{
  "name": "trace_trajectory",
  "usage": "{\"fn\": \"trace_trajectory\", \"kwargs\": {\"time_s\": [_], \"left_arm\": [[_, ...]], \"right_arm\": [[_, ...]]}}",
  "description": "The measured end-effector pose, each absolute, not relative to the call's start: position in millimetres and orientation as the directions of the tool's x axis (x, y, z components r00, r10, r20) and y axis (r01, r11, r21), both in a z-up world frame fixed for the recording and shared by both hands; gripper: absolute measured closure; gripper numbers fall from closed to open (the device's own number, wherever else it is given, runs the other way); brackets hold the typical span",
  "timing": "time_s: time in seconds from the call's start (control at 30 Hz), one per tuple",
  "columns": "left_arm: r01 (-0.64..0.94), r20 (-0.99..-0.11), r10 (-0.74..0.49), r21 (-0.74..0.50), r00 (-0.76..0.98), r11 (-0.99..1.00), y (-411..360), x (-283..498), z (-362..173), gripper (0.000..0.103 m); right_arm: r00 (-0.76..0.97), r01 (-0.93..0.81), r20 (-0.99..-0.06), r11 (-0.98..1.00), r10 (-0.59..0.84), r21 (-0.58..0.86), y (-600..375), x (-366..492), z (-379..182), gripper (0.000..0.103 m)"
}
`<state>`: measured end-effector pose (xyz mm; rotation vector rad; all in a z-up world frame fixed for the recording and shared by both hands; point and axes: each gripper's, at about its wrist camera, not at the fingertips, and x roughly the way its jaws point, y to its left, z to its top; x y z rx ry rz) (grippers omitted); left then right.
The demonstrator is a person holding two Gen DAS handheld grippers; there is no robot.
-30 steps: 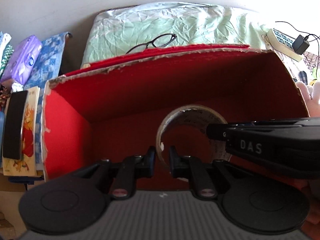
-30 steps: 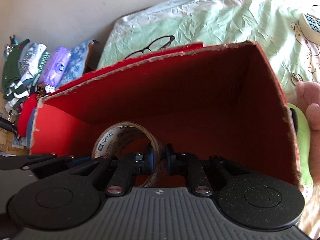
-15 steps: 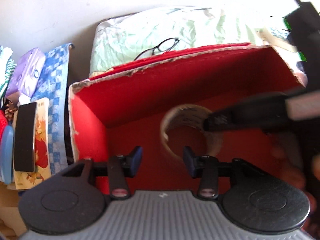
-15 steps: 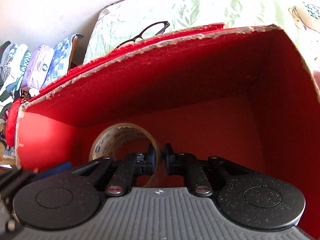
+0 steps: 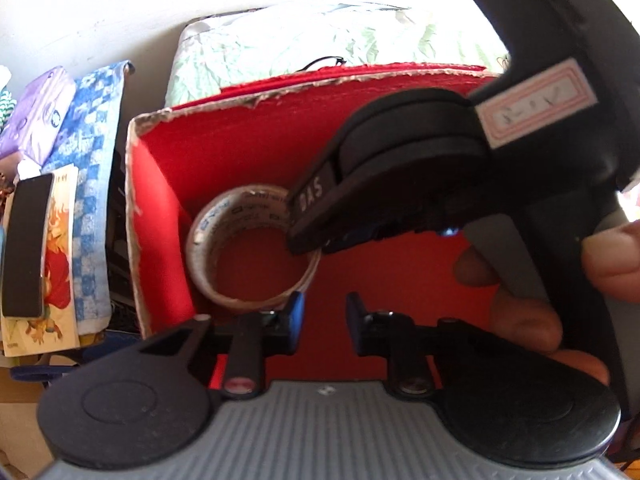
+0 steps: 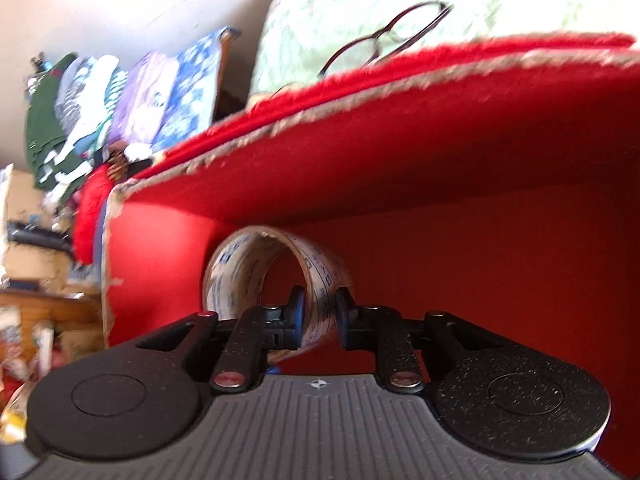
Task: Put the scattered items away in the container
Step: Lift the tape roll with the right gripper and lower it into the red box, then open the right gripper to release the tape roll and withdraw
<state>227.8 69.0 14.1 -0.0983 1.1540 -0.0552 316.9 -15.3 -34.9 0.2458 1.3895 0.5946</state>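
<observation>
Tape roll [image 5: 253,249], a wide ring of clear packing tape with a printed white core, sits inside the red cardboard box [image 5: 256,148], close to its left wall and near the front. The right gripper [image 6: 318,312] reaches into the box with its two black fingers straddling the roll's band, one inside the ring and one outside; the pads look slightly parted, so I cannot tell whether they actually pinch it. The left gripper [image 5: 323,316] hangs over the box floor with its fingers spread and nothing between them, the roll lying just beyond its left finger. The box has ragged, torn edges (the red lining is peeling at the rim). Behind it lies a pale green crumpled bedsheet [image 6: 320,24] with a pair of dark-framed glasses [image 6: 384,36] on it. To the left stand folded cloths and a purple tissue pack [image 5: 38,116] against a white wall [image 5: 120,8], and a black oblong object [image 5: 26,244] rests on an illustrated book [image 5: 56,280].
</observation>
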Motion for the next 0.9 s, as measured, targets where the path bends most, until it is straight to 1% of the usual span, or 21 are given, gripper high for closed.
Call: {"fn": "trace_trajectory", "kwargs": {"time_s": [0.03, 0.13, 0.23, 0.3, 0.33, 0.43, 0.47, 0.53, 0.6, 0.67, 0.8, 0.9], "left_arm": [[-0.008, -0.911, -0.095, -0.107, 0.401, 0.994, 69, 229, 13, 0.078], [-0.010, -0.914, -0.090, -0.102, 0.396, 0.995, 67, 232, 11, 0.078], [-0.008, -0.913, -0.082, -0.093, 0.399, 0.996, 65, 231, 10, 0.076], [-0.010, -0.915, -0.078, -0.090, 0.396, 0.996, 64, 232, 10, 0.076], [-0.011, -0.916, -0.078, -0.089, 0.394, 0.996, 63, 233, 9, 0.076], [-0.012, -0.917, -0.069, -0.080, 0.392, 0.997, 62, 226, 7, 0.076], [-0.013, -0.918, -0.066, -0.077, 0.390, 0.997, 61, 226, 6, 0.076], [-0.016, -0.918, -0.068, -0.081, 0.392, 0.997, 58, 225, 5, 0.076], [-0.017, -0.914, -0.075, -0.089, 0.399, 0.996, 58, 224, 6, 0.076], [-0.022, -0.912, -0.068, -0.084, 0.404, 0.996, 56, 223, 8, 0.076], [-0.043, -0.897, -0.032, -0.057, 0.442, 0.997, 50, 214, 20, 0.076], [-0.062, -0.871, -0.010, -0.047, 0.491, 0.997, 43, 195, 35, 0.073]], "right_arm": [[0.063, -0.246, -0.839, 0.823, 0.541, 0.512, -19, 317, -34, 0.082], [0.109, -0.250, -0.823, 0.816, 0.558, 0.521, -32, 317, -23, 0.081], [0.166, -0.241, -0.836, 0.843, 0.523, 0.480, -45, 314, -15, 0.081], [0.172, -0.220, -0.849, 0.860, 0.500, 0.461, -45, 310, -15, 0.083], [0.159, -0.211, -0.855, 0.863, 0.493, 0.459, -43, 314, -16, 0.087], [0.127, -0.203, -0.858, 0.860, 0.497, 0.468, -41, 313, -26, 0.089], [0.119, -0.209, -0.859, 0.859, 0.498, 0.468, -39, 312, -27, 0.093], [0.128, -0.229, -0.862, 0.860, 0.490, 0.455, -38, 310, -27, 0.095], [0.151, -0.244, -0.851, 0.853, 0.503, 0.461, -43, 308, -21, 0.094], [0.169, -0.238, -0.843, 0.851, 0.511, 0.468, -53, 307, -14, 0.089], [0.217, -0.260, -0.850, 0.868, 0.479, 0.423, -70, 302, 4, 0.085], [0.252, -0.271, -0.847, 0.874, 0.468, 0.403, -87, 298, 18, 0.084]]}}
